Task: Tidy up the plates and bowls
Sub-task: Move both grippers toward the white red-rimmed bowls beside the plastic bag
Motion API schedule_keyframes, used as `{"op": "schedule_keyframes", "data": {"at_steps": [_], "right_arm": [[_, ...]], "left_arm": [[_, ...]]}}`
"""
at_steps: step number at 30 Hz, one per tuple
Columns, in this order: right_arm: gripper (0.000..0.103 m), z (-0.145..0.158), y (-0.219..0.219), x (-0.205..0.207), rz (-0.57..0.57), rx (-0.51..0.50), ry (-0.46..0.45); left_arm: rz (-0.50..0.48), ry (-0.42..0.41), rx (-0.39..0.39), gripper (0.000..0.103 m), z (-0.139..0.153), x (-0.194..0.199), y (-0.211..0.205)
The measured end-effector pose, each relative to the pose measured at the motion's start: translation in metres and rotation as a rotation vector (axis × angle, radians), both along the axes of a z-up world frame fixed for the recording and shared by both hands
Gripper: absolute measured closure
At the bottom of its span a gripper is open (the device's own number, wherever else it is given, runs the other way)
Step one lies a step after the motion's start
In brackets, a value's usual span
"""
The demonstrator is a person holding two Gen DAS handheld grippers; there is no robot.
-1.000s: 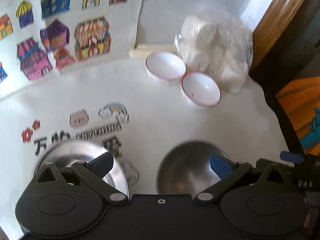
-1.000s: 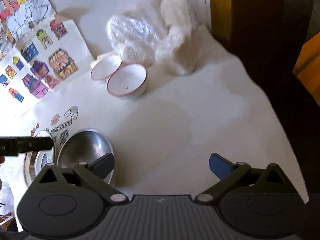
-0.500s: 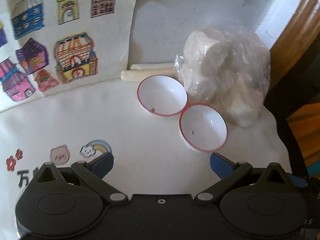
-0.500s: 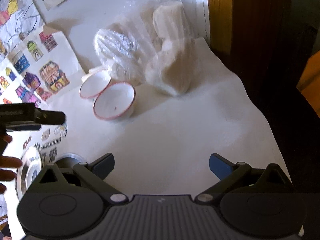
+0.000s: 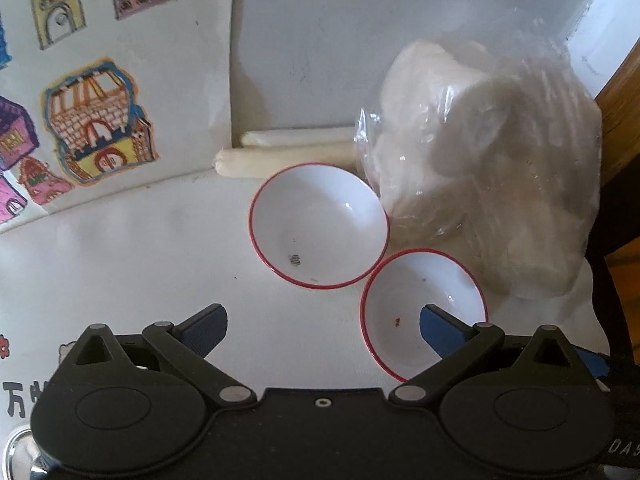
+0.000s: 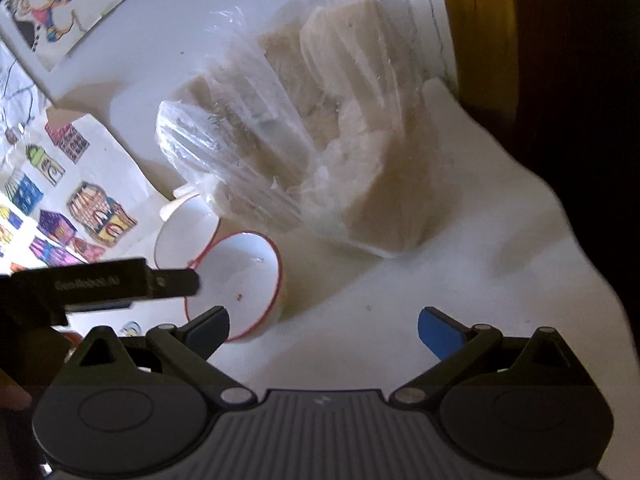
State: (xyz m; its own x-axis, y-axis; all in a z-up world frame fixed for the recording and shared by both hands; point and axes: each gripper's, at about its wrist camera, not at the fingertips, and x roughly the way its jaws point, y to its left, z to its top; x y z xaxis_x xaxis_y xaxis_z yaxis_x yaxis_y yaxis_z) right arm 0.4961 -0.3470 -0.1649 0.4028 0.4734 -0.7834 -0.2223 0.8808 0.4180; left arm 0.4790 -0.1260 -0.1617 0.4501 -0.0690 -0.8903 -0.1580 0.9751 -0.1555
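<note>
Two white bowls with red rims sit side by side on the white table. The far bowl (image 5: pixel 318 226) is ahead of my left gripper (image 5: pixel 322 322), which is open and empty. The near bowl (image 5: pixel 404 300) lies under its right finger (image 5: pixel 440 326). In the right wrist view the near bowl (image 6: pixel 246 278) is at my right gripper's left finger (image 6: pixel 210 326), with the far bowl (image 6: pixel 182 232) behind it. My right gripper (image 6: pixel 324 326) is open and empty. The left gripper's finger (image 6: pixel 172 282) reaches over the near bowl.
A clear plastic bag of white lumps (image 5: pixel 488 160) stands right behind the bowls, also in the right wrist view (image 6: pixel 304 144). Two white rolls (image 5: pixel 288 150) lie against the wall. Drawings of houses (image 5: pixel 96 120) hang at left. A steel rim (image 5: pixel 16 452) shows bottom left. A wooden post (image 6: pixel 476 28) stands right.
Both grippers have moved forward toward the two red-rimmed bowls, which now look larger and closer. The steel bowls have dropped out of view. Both grippers stay open.
</note>
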Motion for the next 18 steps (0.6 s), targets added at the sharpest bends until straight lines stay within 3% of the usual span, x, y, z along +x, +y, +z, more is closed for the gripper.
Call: {"op": "schedule_keyframes", "data": {"at_steps": [5,14,18], "right_arm": [[0.013,-0.009,-0.001,0.011,-0.013,0.042,0.034],[0.033,-0.012,0.006,0.02,0.018,0.055,0.048],[0.043,-0.014,0.012,0.023,0.029,0.057,0.063]], "left_arm": [[-0.016,0.027,-0.004,0.003,-0.008,0.004,-0.005],[0.008,0.056,-0.033,0.017,-0.015,0.009,-0.006],[0.016,0.057,-0.047,0.028,-0.015,0.008,-0.007]]}}
